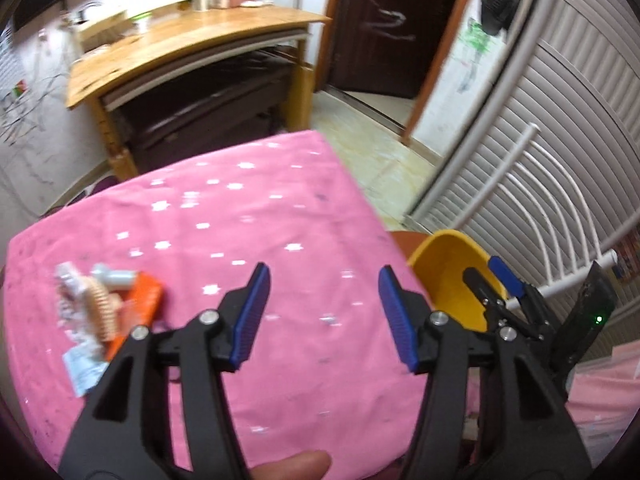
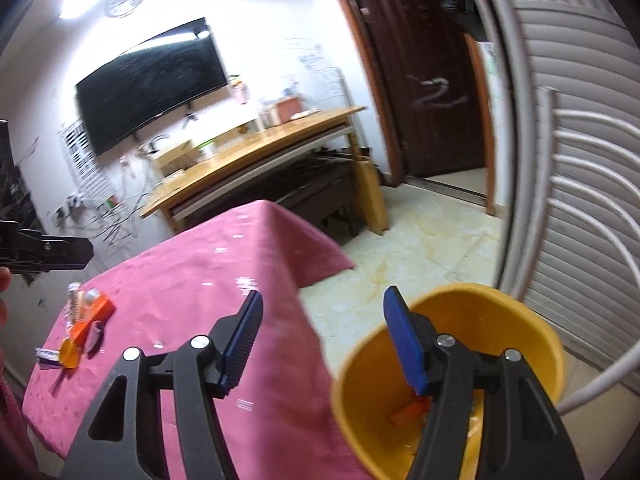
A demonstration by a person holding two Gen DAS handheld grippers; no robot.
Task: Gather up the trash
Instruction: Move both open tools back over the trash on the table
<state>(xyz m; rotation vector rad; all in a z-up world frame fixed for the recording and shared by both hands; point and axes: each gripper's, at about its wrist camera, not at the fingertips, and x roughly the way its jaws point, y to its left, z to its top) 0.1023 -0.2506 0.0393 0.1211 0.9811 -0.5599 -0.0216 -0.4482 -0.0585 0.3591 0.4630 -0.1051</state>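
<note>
Currently both grippers are empty: left gripper (image 1: 322,312) fingers spread wide over bare pink surface (image 1: 240,208), right gripper (image 2: 322,340) likewise parted, its right finger above the yellow bin (image 2: 500,320), which already holds an orange scrap (image 2: 408,414). Remaining trash pile (image 1: 106,312) sits near the surface's left edge, well apart from the bin. Judgement: take the left gripper to the pile, single out one piece, close squarely on it before lifting.

By the pink tabletop (image 2: 224,280): 1 yellow bin (image 2: 480,312), 1 orange scrap (image 2: 408,412) inside it, 1 orange box (image 1: 146,300), 1 small bottle (image 1: 114,276), 2 claws.
</note>
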